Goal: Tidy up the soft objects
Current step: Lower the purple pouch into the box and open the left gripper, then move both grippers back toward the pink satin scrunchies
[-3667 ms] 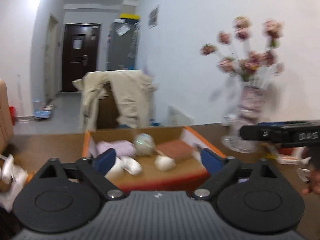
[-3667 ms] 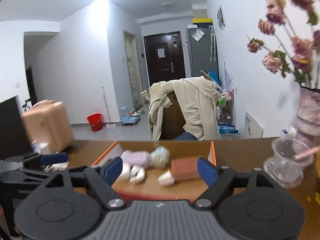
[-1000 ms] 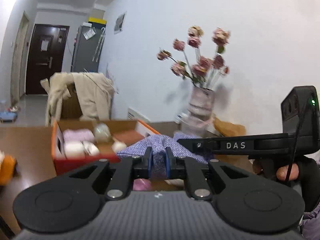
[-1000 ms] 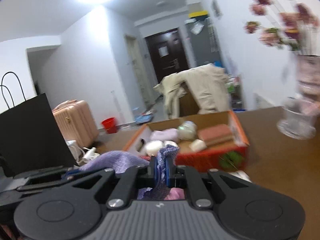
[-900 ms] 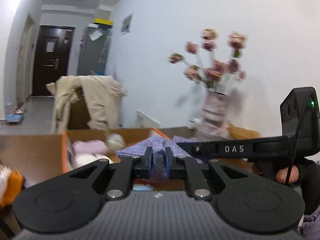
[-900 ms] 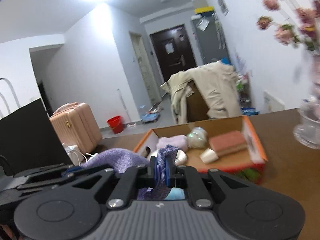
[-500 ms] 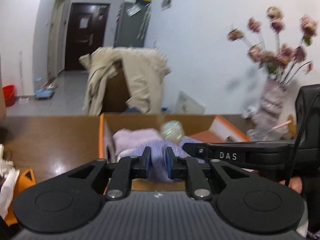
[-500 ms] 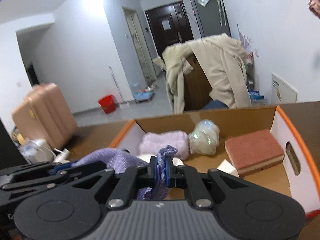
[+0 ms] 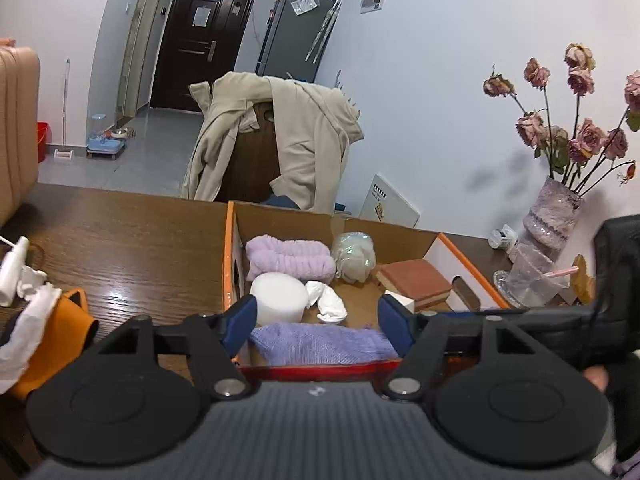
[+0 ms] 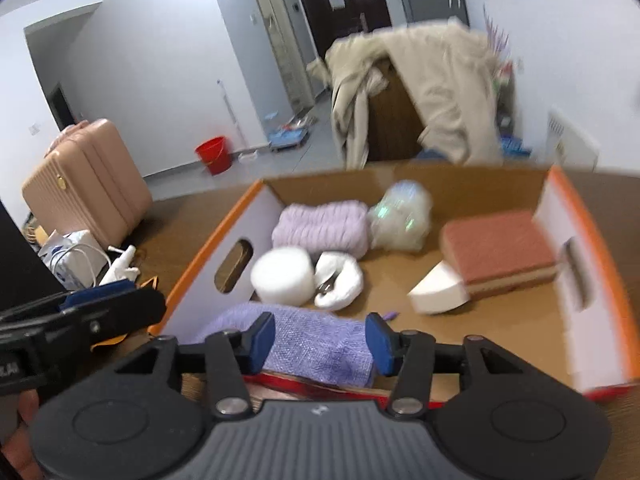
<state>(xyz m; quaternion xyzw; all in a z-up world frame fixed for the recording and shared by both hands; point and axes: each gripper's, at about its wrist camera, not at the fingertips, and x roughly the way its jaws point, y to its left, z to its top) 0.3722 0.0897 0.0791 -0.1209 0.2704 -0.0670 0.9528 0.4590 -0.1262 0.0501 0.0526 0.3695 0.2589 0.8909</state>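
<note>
Folded lavender knitted cloth (image 9: pixel 322 349) lying inside the near edge of the orange-rimmed cardboard box (image 9: pixel 229 264), released between the wide-spread blue fingertips of left gripper (image 9: pixel 316 326) and right gripper (image 10: pixel 320 340), behind it a white foam roll (image 10: pixel 282 280), pink towel (image 10: pixel 320 226) and brick-red sponge (image 10: pixel 498 248).

A lived-in home: a dark front door (image 9: pixel 200 36) at the end of a tiled hallway, a beige coat (image 9: pixel 296 132) draped over a chair, a pink suitcase (image 10: pixel 84 176), a vase of dried roses (image 9: pixel 556 216) on the wooden table (image 9: pixel 120 236)
</note>
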